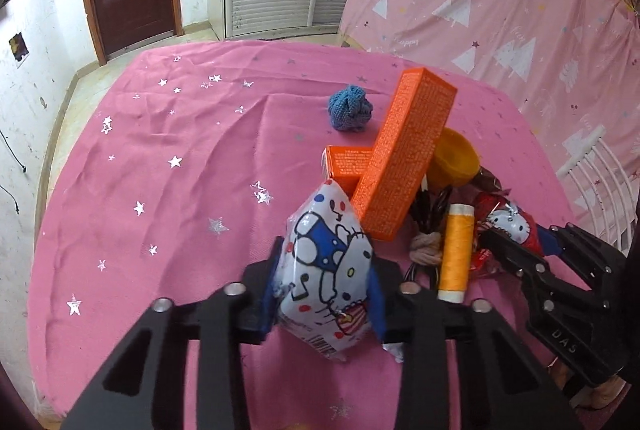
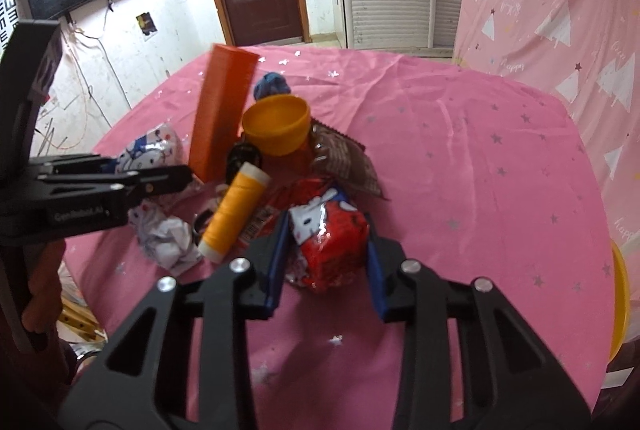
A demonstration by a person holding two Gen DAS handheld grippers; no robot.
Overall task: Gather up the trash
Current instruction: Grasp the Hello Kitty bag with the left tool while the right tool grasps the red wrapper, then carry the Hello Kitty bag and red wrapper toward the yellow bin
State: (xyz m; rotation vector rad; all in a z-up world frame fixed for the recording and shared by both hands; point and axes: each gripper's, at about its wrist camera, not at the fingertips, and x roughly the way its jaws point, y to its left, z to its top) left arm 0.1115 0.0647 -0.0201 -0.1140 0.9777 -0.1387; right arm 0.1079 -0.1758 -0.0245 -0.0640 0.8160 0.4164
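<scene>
A white and blue cartoon-cat snack bag point(image 1: 328, 258) stands between the blue pads of my left gripper point(image 1: 326, 270), which is shut on it. My right gripper point(image 2: 328, 258) is shut on a red cartoon-cat snack bag point(image 2: 332, 246). Both bags sit low over the pink starred tablecloth point(image 1: 160, 169) at the near edge of a pile. In the left wrist view the right gripper point(image 1: 524, 238) shows at the right with the red bag point(image 1: 508, 224) in it. A crumpled white paper point(image 2: 168, 238) and a brown wrapper point(image 2: 348, 157) lie in the pile.
The pile also holds a long orange box point(image 1: 404, 149) leaning on a smaller orange box point(image 1: 346, 165), a yellow cup point(image 1: 456, 157), an orange thread spool point(image 1: 456, 250) and a blue knitted ball point(image 1: 350, 107). A yellow rim point(image 2: 620, 302) shows beyond the table's right edge.
</scene>
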